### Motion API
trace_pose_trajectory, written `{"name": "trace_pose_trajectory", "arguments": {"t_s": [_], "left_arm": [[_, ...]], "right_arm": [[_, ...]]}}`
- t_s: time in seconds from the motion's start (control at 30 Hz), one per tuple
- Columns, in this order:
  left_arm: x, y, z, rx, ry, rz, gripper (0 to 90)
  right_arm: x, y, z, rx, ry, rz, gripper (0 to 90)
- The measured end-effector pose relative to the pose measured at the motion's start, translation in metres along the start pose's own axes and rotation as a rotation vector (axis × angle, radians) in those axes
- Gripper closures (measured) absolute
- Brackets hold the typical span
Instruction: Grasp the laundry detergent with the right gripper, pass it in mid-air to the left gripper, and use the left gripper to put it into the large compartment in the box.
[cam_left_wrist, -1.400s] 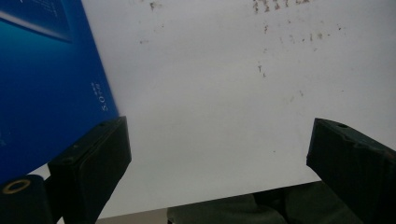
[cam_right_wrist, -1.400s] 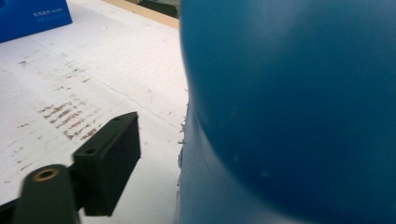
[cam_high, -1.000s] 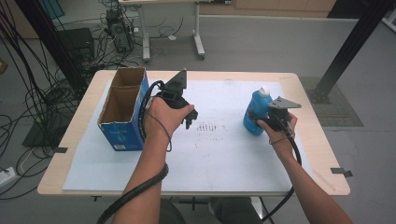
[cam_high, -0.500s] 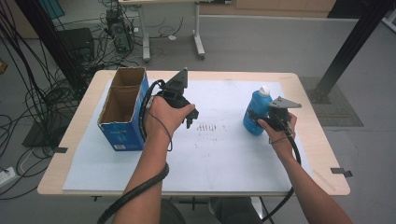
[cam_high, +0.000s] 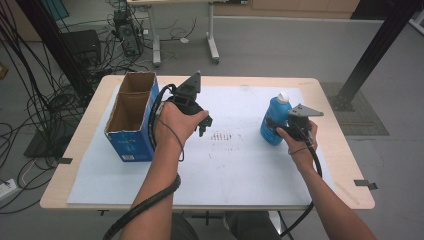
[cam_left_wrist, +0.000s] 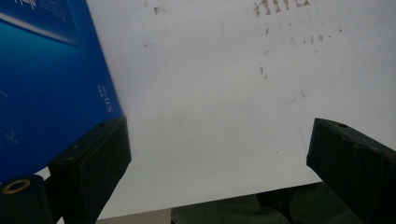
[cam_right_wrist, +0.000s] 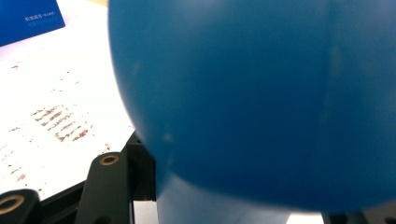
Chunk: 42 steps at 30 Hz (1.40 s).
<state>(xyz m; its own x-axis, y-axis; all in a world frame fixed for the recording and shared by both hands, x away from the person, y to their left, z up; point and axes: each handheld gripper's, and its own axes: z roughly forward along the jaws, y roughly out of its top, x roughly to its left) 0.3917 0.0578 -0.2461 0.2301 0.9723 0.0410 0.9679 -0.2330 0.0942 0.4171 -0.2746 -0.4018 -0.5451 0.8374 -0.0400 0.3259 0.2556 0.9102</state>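
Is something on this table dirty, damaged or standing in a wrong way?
One thing stands out: a patch of small brown marks stains the white sheet near the middle. The box stands upright with its top open, and the bottle is upright in the right claw. Nothing is spilled.

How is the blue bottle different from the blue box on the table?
The bottle is rounded with a white cap, while the box is square-edged, open at the top and brown inside. The bottle sits between the shut jaws of the right gripper; the box is not held, and the open left gripper hovers beside it. The box looks bigger than the bottle. Both are blue and stand upright on the white mat.
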Motion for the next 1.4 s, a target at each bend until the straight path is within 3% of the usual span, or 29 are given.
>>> {"name": "trace_pose_trajectory", "arguments": {"t_s": [1.4], "left_arm": [[0.003, -0.002, -0.0065, -0.013, 0.003, 0.0, 6.7]], "right_arm": [[-0.0016, -0.0012, -0.0002, -0.011, 0.013, 0.026, 44.3]]}}
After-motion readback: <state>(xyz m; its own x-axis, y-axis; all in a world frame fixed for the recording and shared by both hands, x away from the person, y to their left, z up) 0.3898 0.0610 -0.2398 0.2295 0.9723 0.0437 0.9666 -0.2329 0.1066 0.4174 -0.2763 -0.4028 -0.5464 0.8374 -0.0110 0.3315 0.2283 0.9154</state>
